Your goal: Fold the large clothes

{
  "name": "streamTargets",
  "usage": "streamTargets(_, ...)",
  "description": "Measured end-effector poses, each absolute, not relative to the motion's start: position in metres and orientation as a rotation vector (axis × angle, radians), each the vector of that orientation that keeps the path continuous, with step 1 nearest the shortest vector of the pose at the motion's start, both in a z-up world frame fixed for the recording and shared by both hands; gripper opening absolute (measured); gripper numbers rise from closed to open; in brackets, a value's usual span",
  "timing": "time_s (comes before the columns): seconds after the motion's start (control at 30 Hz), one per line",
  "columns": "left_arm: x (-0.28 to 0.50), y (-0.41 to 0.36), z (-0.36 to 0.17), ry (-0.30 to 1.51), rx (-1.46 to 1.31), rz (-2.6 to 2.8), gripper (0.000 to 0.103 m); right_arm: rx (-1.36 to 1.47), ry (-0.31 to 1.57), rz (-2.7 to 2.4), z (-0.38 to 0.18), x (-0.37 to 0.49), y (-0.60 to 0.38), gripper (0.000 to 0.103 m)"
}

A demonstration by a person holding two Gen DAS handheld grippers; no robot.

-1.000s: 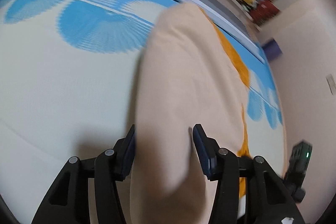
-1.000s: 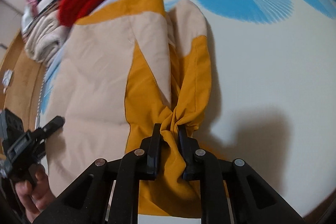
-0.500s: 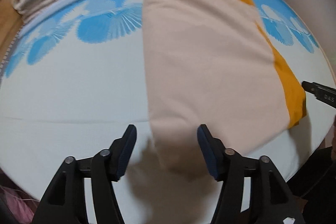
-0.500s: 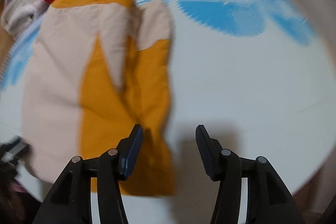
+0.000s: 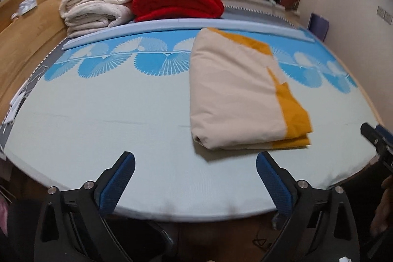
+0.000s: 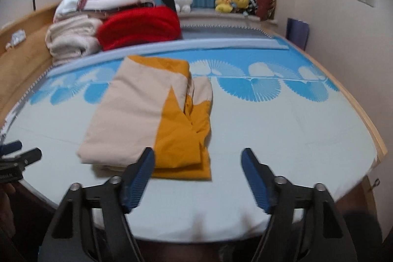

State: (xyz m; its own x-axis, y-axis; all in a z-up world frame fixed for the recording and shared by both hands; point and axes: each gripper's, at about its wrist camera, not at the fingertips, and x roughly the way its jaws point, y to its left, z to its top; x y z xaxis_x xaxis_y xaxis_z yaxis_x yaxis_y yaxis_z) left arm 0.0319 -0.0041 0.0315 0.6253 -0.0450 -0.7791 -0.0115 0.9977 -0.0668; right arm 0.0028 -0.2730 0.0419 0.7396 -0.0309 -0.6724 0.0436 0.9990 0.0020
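Opening wide and empty, left gripper (image 5: 195,172) and right gripper (image 6: 197,170), with folded cream-and-orange garment (image 5: 242,100) flat on the bed (image 5: 98,119) just ahead, risking loose orange layers slipping askew if nudged.

Right gripper (image 6: 197,176), black with blue pads, jaws opening with nothing between them, above the near edge of a pale sheet with blue fan motifs (image 6: 282,122). Folded cream-and-mustard fabric garment (image 6: 149,119) lies flat ahead-left. Red folded blanket (image 6: 140,26) and cream towels (image 6: 71,41) stacked behind.
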Motion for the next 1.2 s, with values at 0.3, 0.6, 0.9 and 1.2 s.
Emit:
streamTargets(0.3,-0.007,-0.05,0.017,0.885,-0.017,-0.069,0.102,-0.038,0.73,-0.028,0.042,-0.052,-0.227,0.088)
streamTargets(0.6,0.004,-0.053,0.016,0.863,-0.057,-0.078,0.102,-0.037,0.747,-0.03,0.031,-0.045,-0.223,0.088)
streamTargets(0.9,0.004,-0.05,0.016,0.858,-0.059,-0.065,0.102,-0.069,0.745,-0.018,0.03,-0.046,-0.219,0.088)
streamTargets(1.2,0.003,-0.049,0.016,0.858,-0.06,-0.065,0.102,-0.088,0.737,-0.001,0.028,-0.045,-0.213,0.088)
